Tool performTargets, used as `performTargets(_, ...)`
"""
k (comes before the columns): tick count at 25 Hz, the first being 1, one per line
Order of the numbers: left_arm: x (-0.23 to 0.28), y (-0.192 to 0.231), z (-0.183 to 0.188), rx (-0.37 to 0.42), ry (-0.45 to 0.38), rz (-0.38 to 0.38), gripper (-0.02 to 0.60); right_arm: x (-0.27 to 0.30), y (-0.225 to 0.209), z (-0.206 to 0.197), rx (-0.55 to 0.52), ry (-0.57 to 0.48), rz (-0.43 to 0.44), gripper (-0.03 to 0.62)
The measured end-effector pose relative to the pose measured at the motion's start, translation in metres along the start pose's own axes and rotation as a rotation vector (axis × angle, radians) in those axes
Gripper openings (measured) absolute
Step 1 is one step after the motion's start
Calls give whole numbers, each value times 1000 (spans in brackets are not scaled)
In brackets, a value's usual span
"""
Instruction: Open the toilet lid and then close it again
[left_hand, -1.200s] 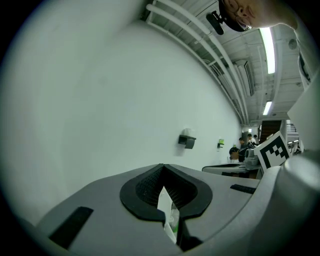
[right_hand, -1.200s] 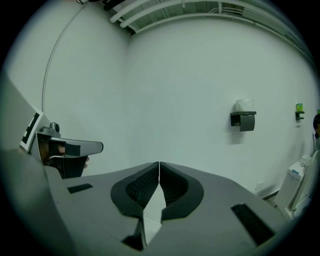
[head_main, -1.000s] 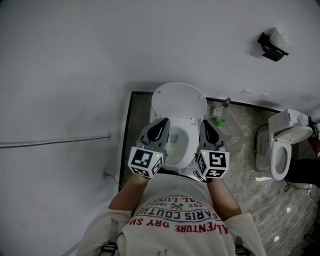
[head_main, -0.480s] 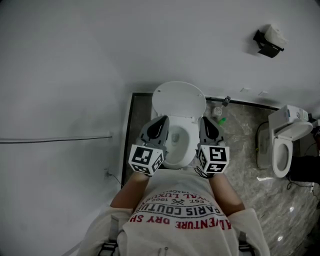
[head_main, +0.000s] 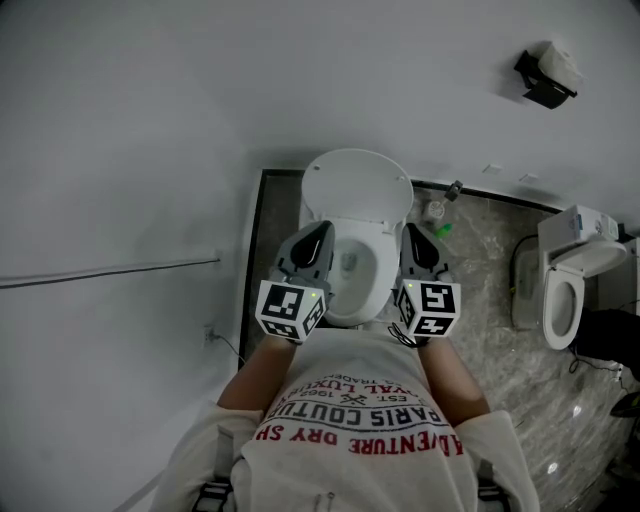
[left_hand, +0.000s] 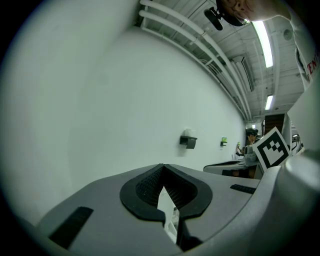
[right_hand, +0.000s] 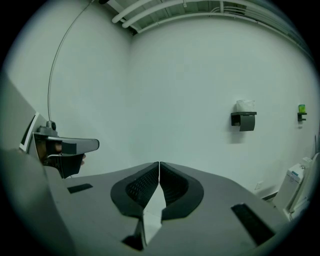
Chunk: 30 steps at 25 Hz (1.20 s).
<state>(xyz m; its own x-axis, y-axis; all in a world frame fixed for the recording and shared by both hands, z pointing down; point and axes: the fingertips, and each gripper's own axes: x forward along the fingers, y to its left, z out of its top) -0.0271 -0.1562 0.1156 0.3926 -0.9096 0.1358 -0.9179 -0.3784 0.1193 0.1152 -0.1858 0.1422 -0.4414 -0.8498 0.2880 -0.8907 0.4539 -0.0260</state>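
The toilet lid (head_main: 357, 185) stands raised, tipped back toward the far wall (head_main: 150, 120), with the seat (head_main: 375, 232) and the open bowl (head_main: 347, 268) showing below it. The toilet sits at the far edge of a grey marbled floor (head_main: 490, 330), close to the corner where a dark strip runs along the left wall.

Both tools hover over the bowl, apart from the lid and touching nothing. The left hand-held gripper (head_main: 318, 240) is over the bowl's left rim. In its own view its jaws (left_hand: 163, 172) meet at the tips, with only a pale sliver showing through the gap behind them, so it is closed on nothing. The right hand-held gripper (head_main: 412, 238) is over the right rim. Its jaws (right_hand: 159, 167) are likewise pressed together at the tips and hold nothing.

A dark paper holder (head_main: 548, 80) is fixed to the far wall, well to the right. A second toilet (head_main: 570, 290) stands further right with its lid up. A small green item (head_main: 442, 229) lies on the floor just right of the first toilet's base. A thin cable (head_main: 110, 270) runs along the left wall. The person's printed shirt (head_main: 360, 430) fills the near edge.
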Motion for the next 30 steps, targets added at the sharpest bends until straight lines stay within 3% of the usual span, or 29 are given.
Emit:
performTargets(9,38,21,-39,13,134,27,6,41,-3,-22,29,102,53,14)
performTargets(22,161,101,-75,-48,232,-34,6,176,-26,-32,68,190,-3,14)
performTargets(30,244,137,-112,-58,343,-107,6,269,-48,-46,75,275,-15,15)
